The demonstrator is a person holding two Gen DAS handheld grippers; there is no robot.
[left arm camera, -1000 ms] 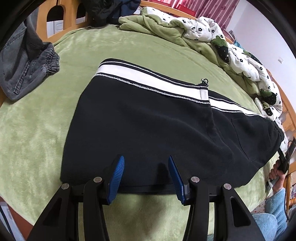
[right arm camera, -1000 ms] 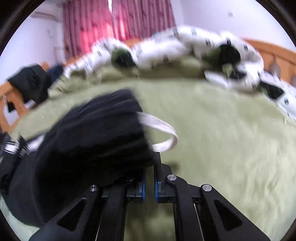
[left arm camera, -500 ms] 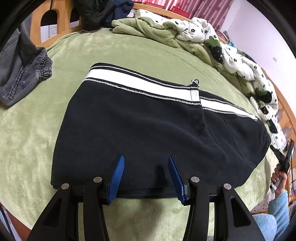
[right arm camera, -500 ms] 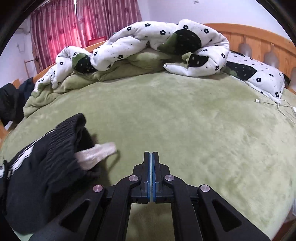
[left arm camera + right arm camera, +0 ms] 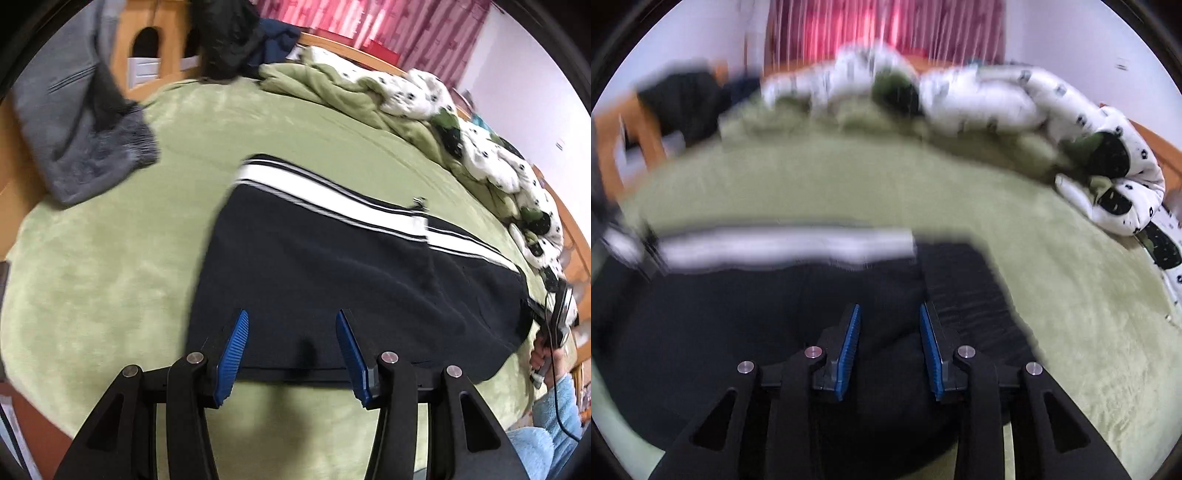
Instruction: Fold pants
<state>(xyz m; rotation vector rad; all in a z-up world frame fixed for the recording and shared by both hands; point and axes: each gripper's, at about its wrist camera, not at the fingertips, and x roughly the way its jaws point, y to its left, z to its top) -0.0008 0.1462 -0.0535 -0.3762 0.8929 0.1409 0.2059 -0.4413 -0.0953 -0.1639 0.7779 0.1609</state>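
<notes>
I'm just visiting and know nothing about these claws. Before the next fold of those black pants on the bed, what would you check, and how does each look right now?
1. Pants lying flat on the green blanket: ok, folded over, white stripe along the far edge.
2. Left claw free: ok, jaws apart above the near hem, nothing pinched.
3. Right claw free: ok, its jaws have just been opening over black cloth, pads not pressing it.
4. Edges lined up: cannot tell, the right view is blurred.
5. Grey garment clear of the pants: ok, apart on the blanket.
6. Rumpled duvet out of the way: ok, beyond the pants.
</notes>
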